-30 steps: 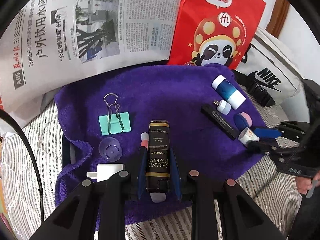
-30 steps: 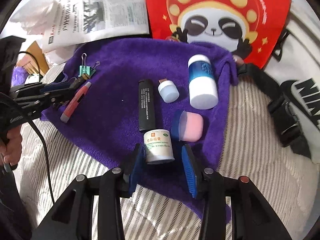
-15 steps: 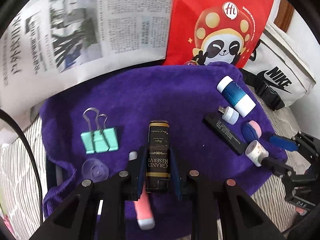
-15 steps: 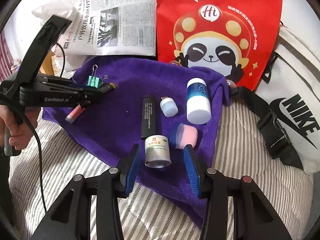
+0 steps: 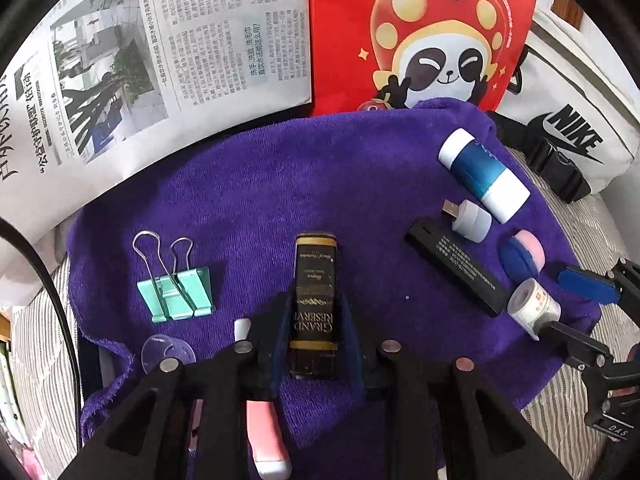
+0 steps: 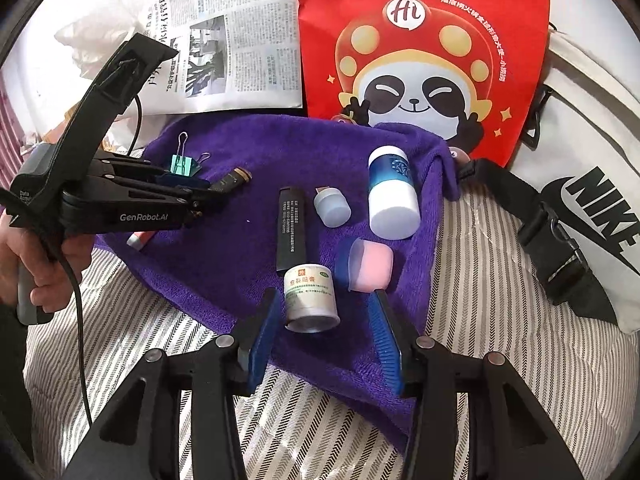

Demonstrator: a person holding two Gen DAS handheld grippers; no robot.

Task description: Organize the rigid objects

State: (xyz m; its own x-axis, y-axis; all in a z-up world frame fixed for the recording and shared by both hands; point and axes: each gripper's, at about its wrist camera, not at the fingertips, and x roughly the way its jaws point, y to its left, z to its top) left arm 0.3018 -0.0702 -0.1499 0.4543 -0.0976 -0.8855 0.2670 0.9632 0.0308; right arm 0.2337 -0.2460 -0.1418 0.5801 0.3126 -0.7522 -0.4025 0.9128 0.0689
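Observation:
My left gripper (image 5: 315, 308) is shut on a dark "Grand Reserve" box (image 5: 315, 292) and holds it over the purple towel (image 5: 280, 184). In the right wrist view the left gripper (image 6: 200, 196) holds that box (image 6: 232, 179) above the towel's left part. My right gripper (image 6: 324, 320) is open around a small white jar (image 6: 310, 298) lying on the towel's near edge, not touching it. A black stick (image 6: 291, 234), a USB plug (image 6: 331, 208), a blue-white bottle (image 6: 392, 196) and a pink-blue case (image 6: 368, 264) lie beyond it.
A green binder clip (image 5: 174, 286), a clear disc (image 5: 166, 350) and a pink tube (image 5: 266, 436) lie at the towel's left. A newspaper (image 5: 140, 60), a red panda bag (image 5: 432, 32) and a white Nike bag (image 5: 568, 120) stand behind. Striped bedding (image 6: 480, 264) surrounds the towel.
My left gripper has carried the dark box forward over the towel, past the clip and pink tube. My right gripper has pulled back a little and stayed open around the jar.

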